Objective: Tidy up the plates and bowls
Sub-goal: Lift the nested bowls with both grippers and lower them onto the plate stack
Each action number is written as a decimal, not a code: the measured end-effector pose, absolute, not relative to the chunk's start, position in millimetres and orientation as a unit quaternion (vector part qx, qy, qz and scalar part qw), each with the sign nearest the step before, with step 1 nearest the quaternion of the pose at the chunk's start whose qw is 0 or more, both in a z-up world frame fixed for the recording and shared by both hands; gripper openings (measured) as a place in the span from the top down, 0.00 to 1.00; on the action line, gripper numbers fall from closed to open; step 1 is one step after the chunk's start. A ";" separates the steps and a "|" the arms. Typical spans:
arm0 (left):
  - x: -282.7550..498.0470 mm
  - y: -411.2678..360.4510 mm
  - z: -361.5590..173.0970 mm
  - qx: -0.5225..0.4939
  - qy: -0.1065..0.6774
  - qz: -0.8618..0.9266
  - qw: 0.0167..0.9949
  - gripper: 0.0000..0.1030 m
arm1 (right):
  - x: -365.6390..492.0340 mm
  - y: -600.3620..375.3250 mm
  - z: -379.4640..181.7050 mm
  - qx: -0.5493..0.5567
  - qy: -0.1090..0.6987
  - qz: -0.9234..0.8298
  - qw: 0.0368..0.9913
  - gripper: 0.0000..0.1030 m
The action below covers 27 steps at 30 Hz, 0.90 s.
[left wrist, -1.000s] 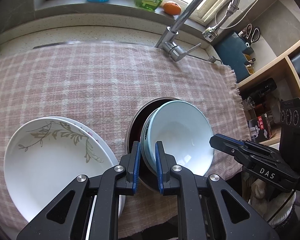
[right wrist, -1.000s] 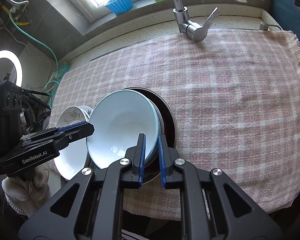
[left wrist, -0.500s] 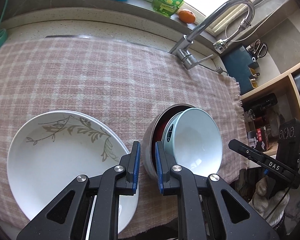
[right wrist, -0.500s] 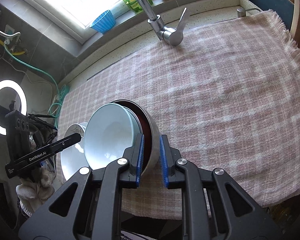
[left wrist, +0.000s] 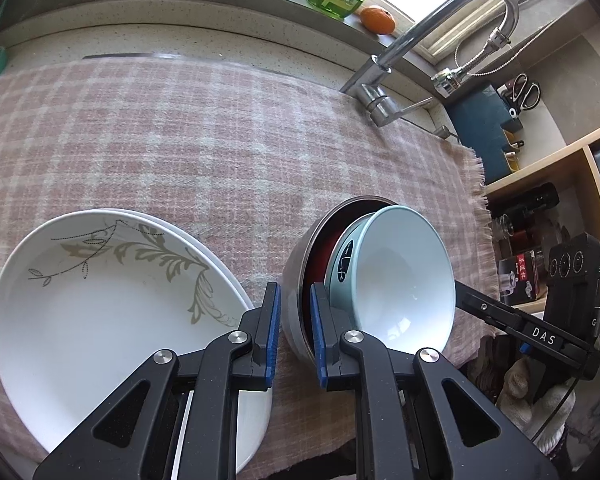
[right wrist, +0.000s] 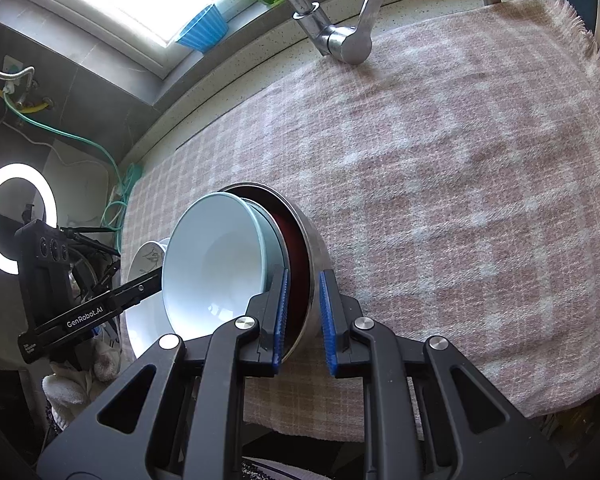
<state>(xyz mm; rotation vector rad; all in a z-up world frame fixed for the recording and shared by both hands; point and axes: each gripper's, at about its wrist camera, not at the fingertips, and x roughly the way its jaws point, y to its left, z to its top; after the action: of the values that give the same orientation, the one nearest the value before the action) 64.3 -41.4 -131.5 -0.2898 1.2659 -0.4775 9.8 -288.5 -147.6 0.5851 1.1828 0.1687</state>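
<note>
Both your tongs are already on the load. Your left tongs [left wrist: 294, 330] pinch the near-left rim of the steel bowl [left wrist: 296, 276]; your right tongs [right wrist: 303, 316] pinch the opposite rim of the steel bowl [right wrist: 314, 256]. The jaws are nearly together on each, with only the thin steel wall between the pads.

The stack sits at the counter's near edge, on the pink checked cloth [left wrist: 180, 140]. It is tipped up on edge, not flat. From outside in: the steel bowl, a dark red dish [left wrist: 320, 248] and a pale blue bowl [left wrist: 396, 272] whose mouth faces the right edge of the counter. The blue bowl is loose inside and leans out past the steel rim, so I judge it the piece most likely to slide if you tilt further.

The key relation: the stack lies straight between your two tongs, neither hand nearer, so this reads as a two-handed carry or set-down. Keep both wrists turning together.

Just left of the stack along the near edge are the white leaf-pattern plates [left wrist: 112, 300], at least two stacked, near the steel bowl but not clearly touching it. The far half of the cloth is bare up to the tap [left wrist: 384, 92] at the far edge.
</note>
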 end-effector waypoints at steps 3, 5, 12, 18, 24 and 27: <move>65.5 -40.8 -134.2 -0.136 0.586 -0.219 0.768 0.87 | 11.0 -287.5 -150.7 0.273 0.551 0.080 0.785 0.85; 66.1 -40.7 -135.7 -0.137 0.588 -0.219 0.767 0.87 | 12.1 -287.1 -151.9 0.270 0.552 0.078 0.785 0.85; 65.8 -42.7 -140.4 -0.133 0.593 -0.220 0.763 0.87 | 13.7 -288.4 -155.7 0.272 0.556 0.075 0.782 0.88; 65.8 -47.2 -142.0 -0.131 0.595 -0.226 0.761 0.89 | 14.7 -284.1 -156.2 0.262 0.560 0.074 0.783 0.89; 65.9 -49.6 -138.9 -0.123 0.593 -0.223 0.764 0.90 | 16.2 -282.0 -154.3 0.252 0.563 0.074 0.783 0.89; 65.1 -50.0 -136.2 -0.119 0.591 -0.221 0.767 0.90 | 16.5 -281.0 -152.7 0.249 0.564 0.074 0.784 0.89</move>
<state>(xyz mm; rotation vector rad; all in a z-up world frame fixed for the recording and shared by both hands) 65.1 -50.0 -136.2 -0.2578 1.2824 -0.4795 16.5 -281.0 -152.7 0.5363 1.2179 0.1594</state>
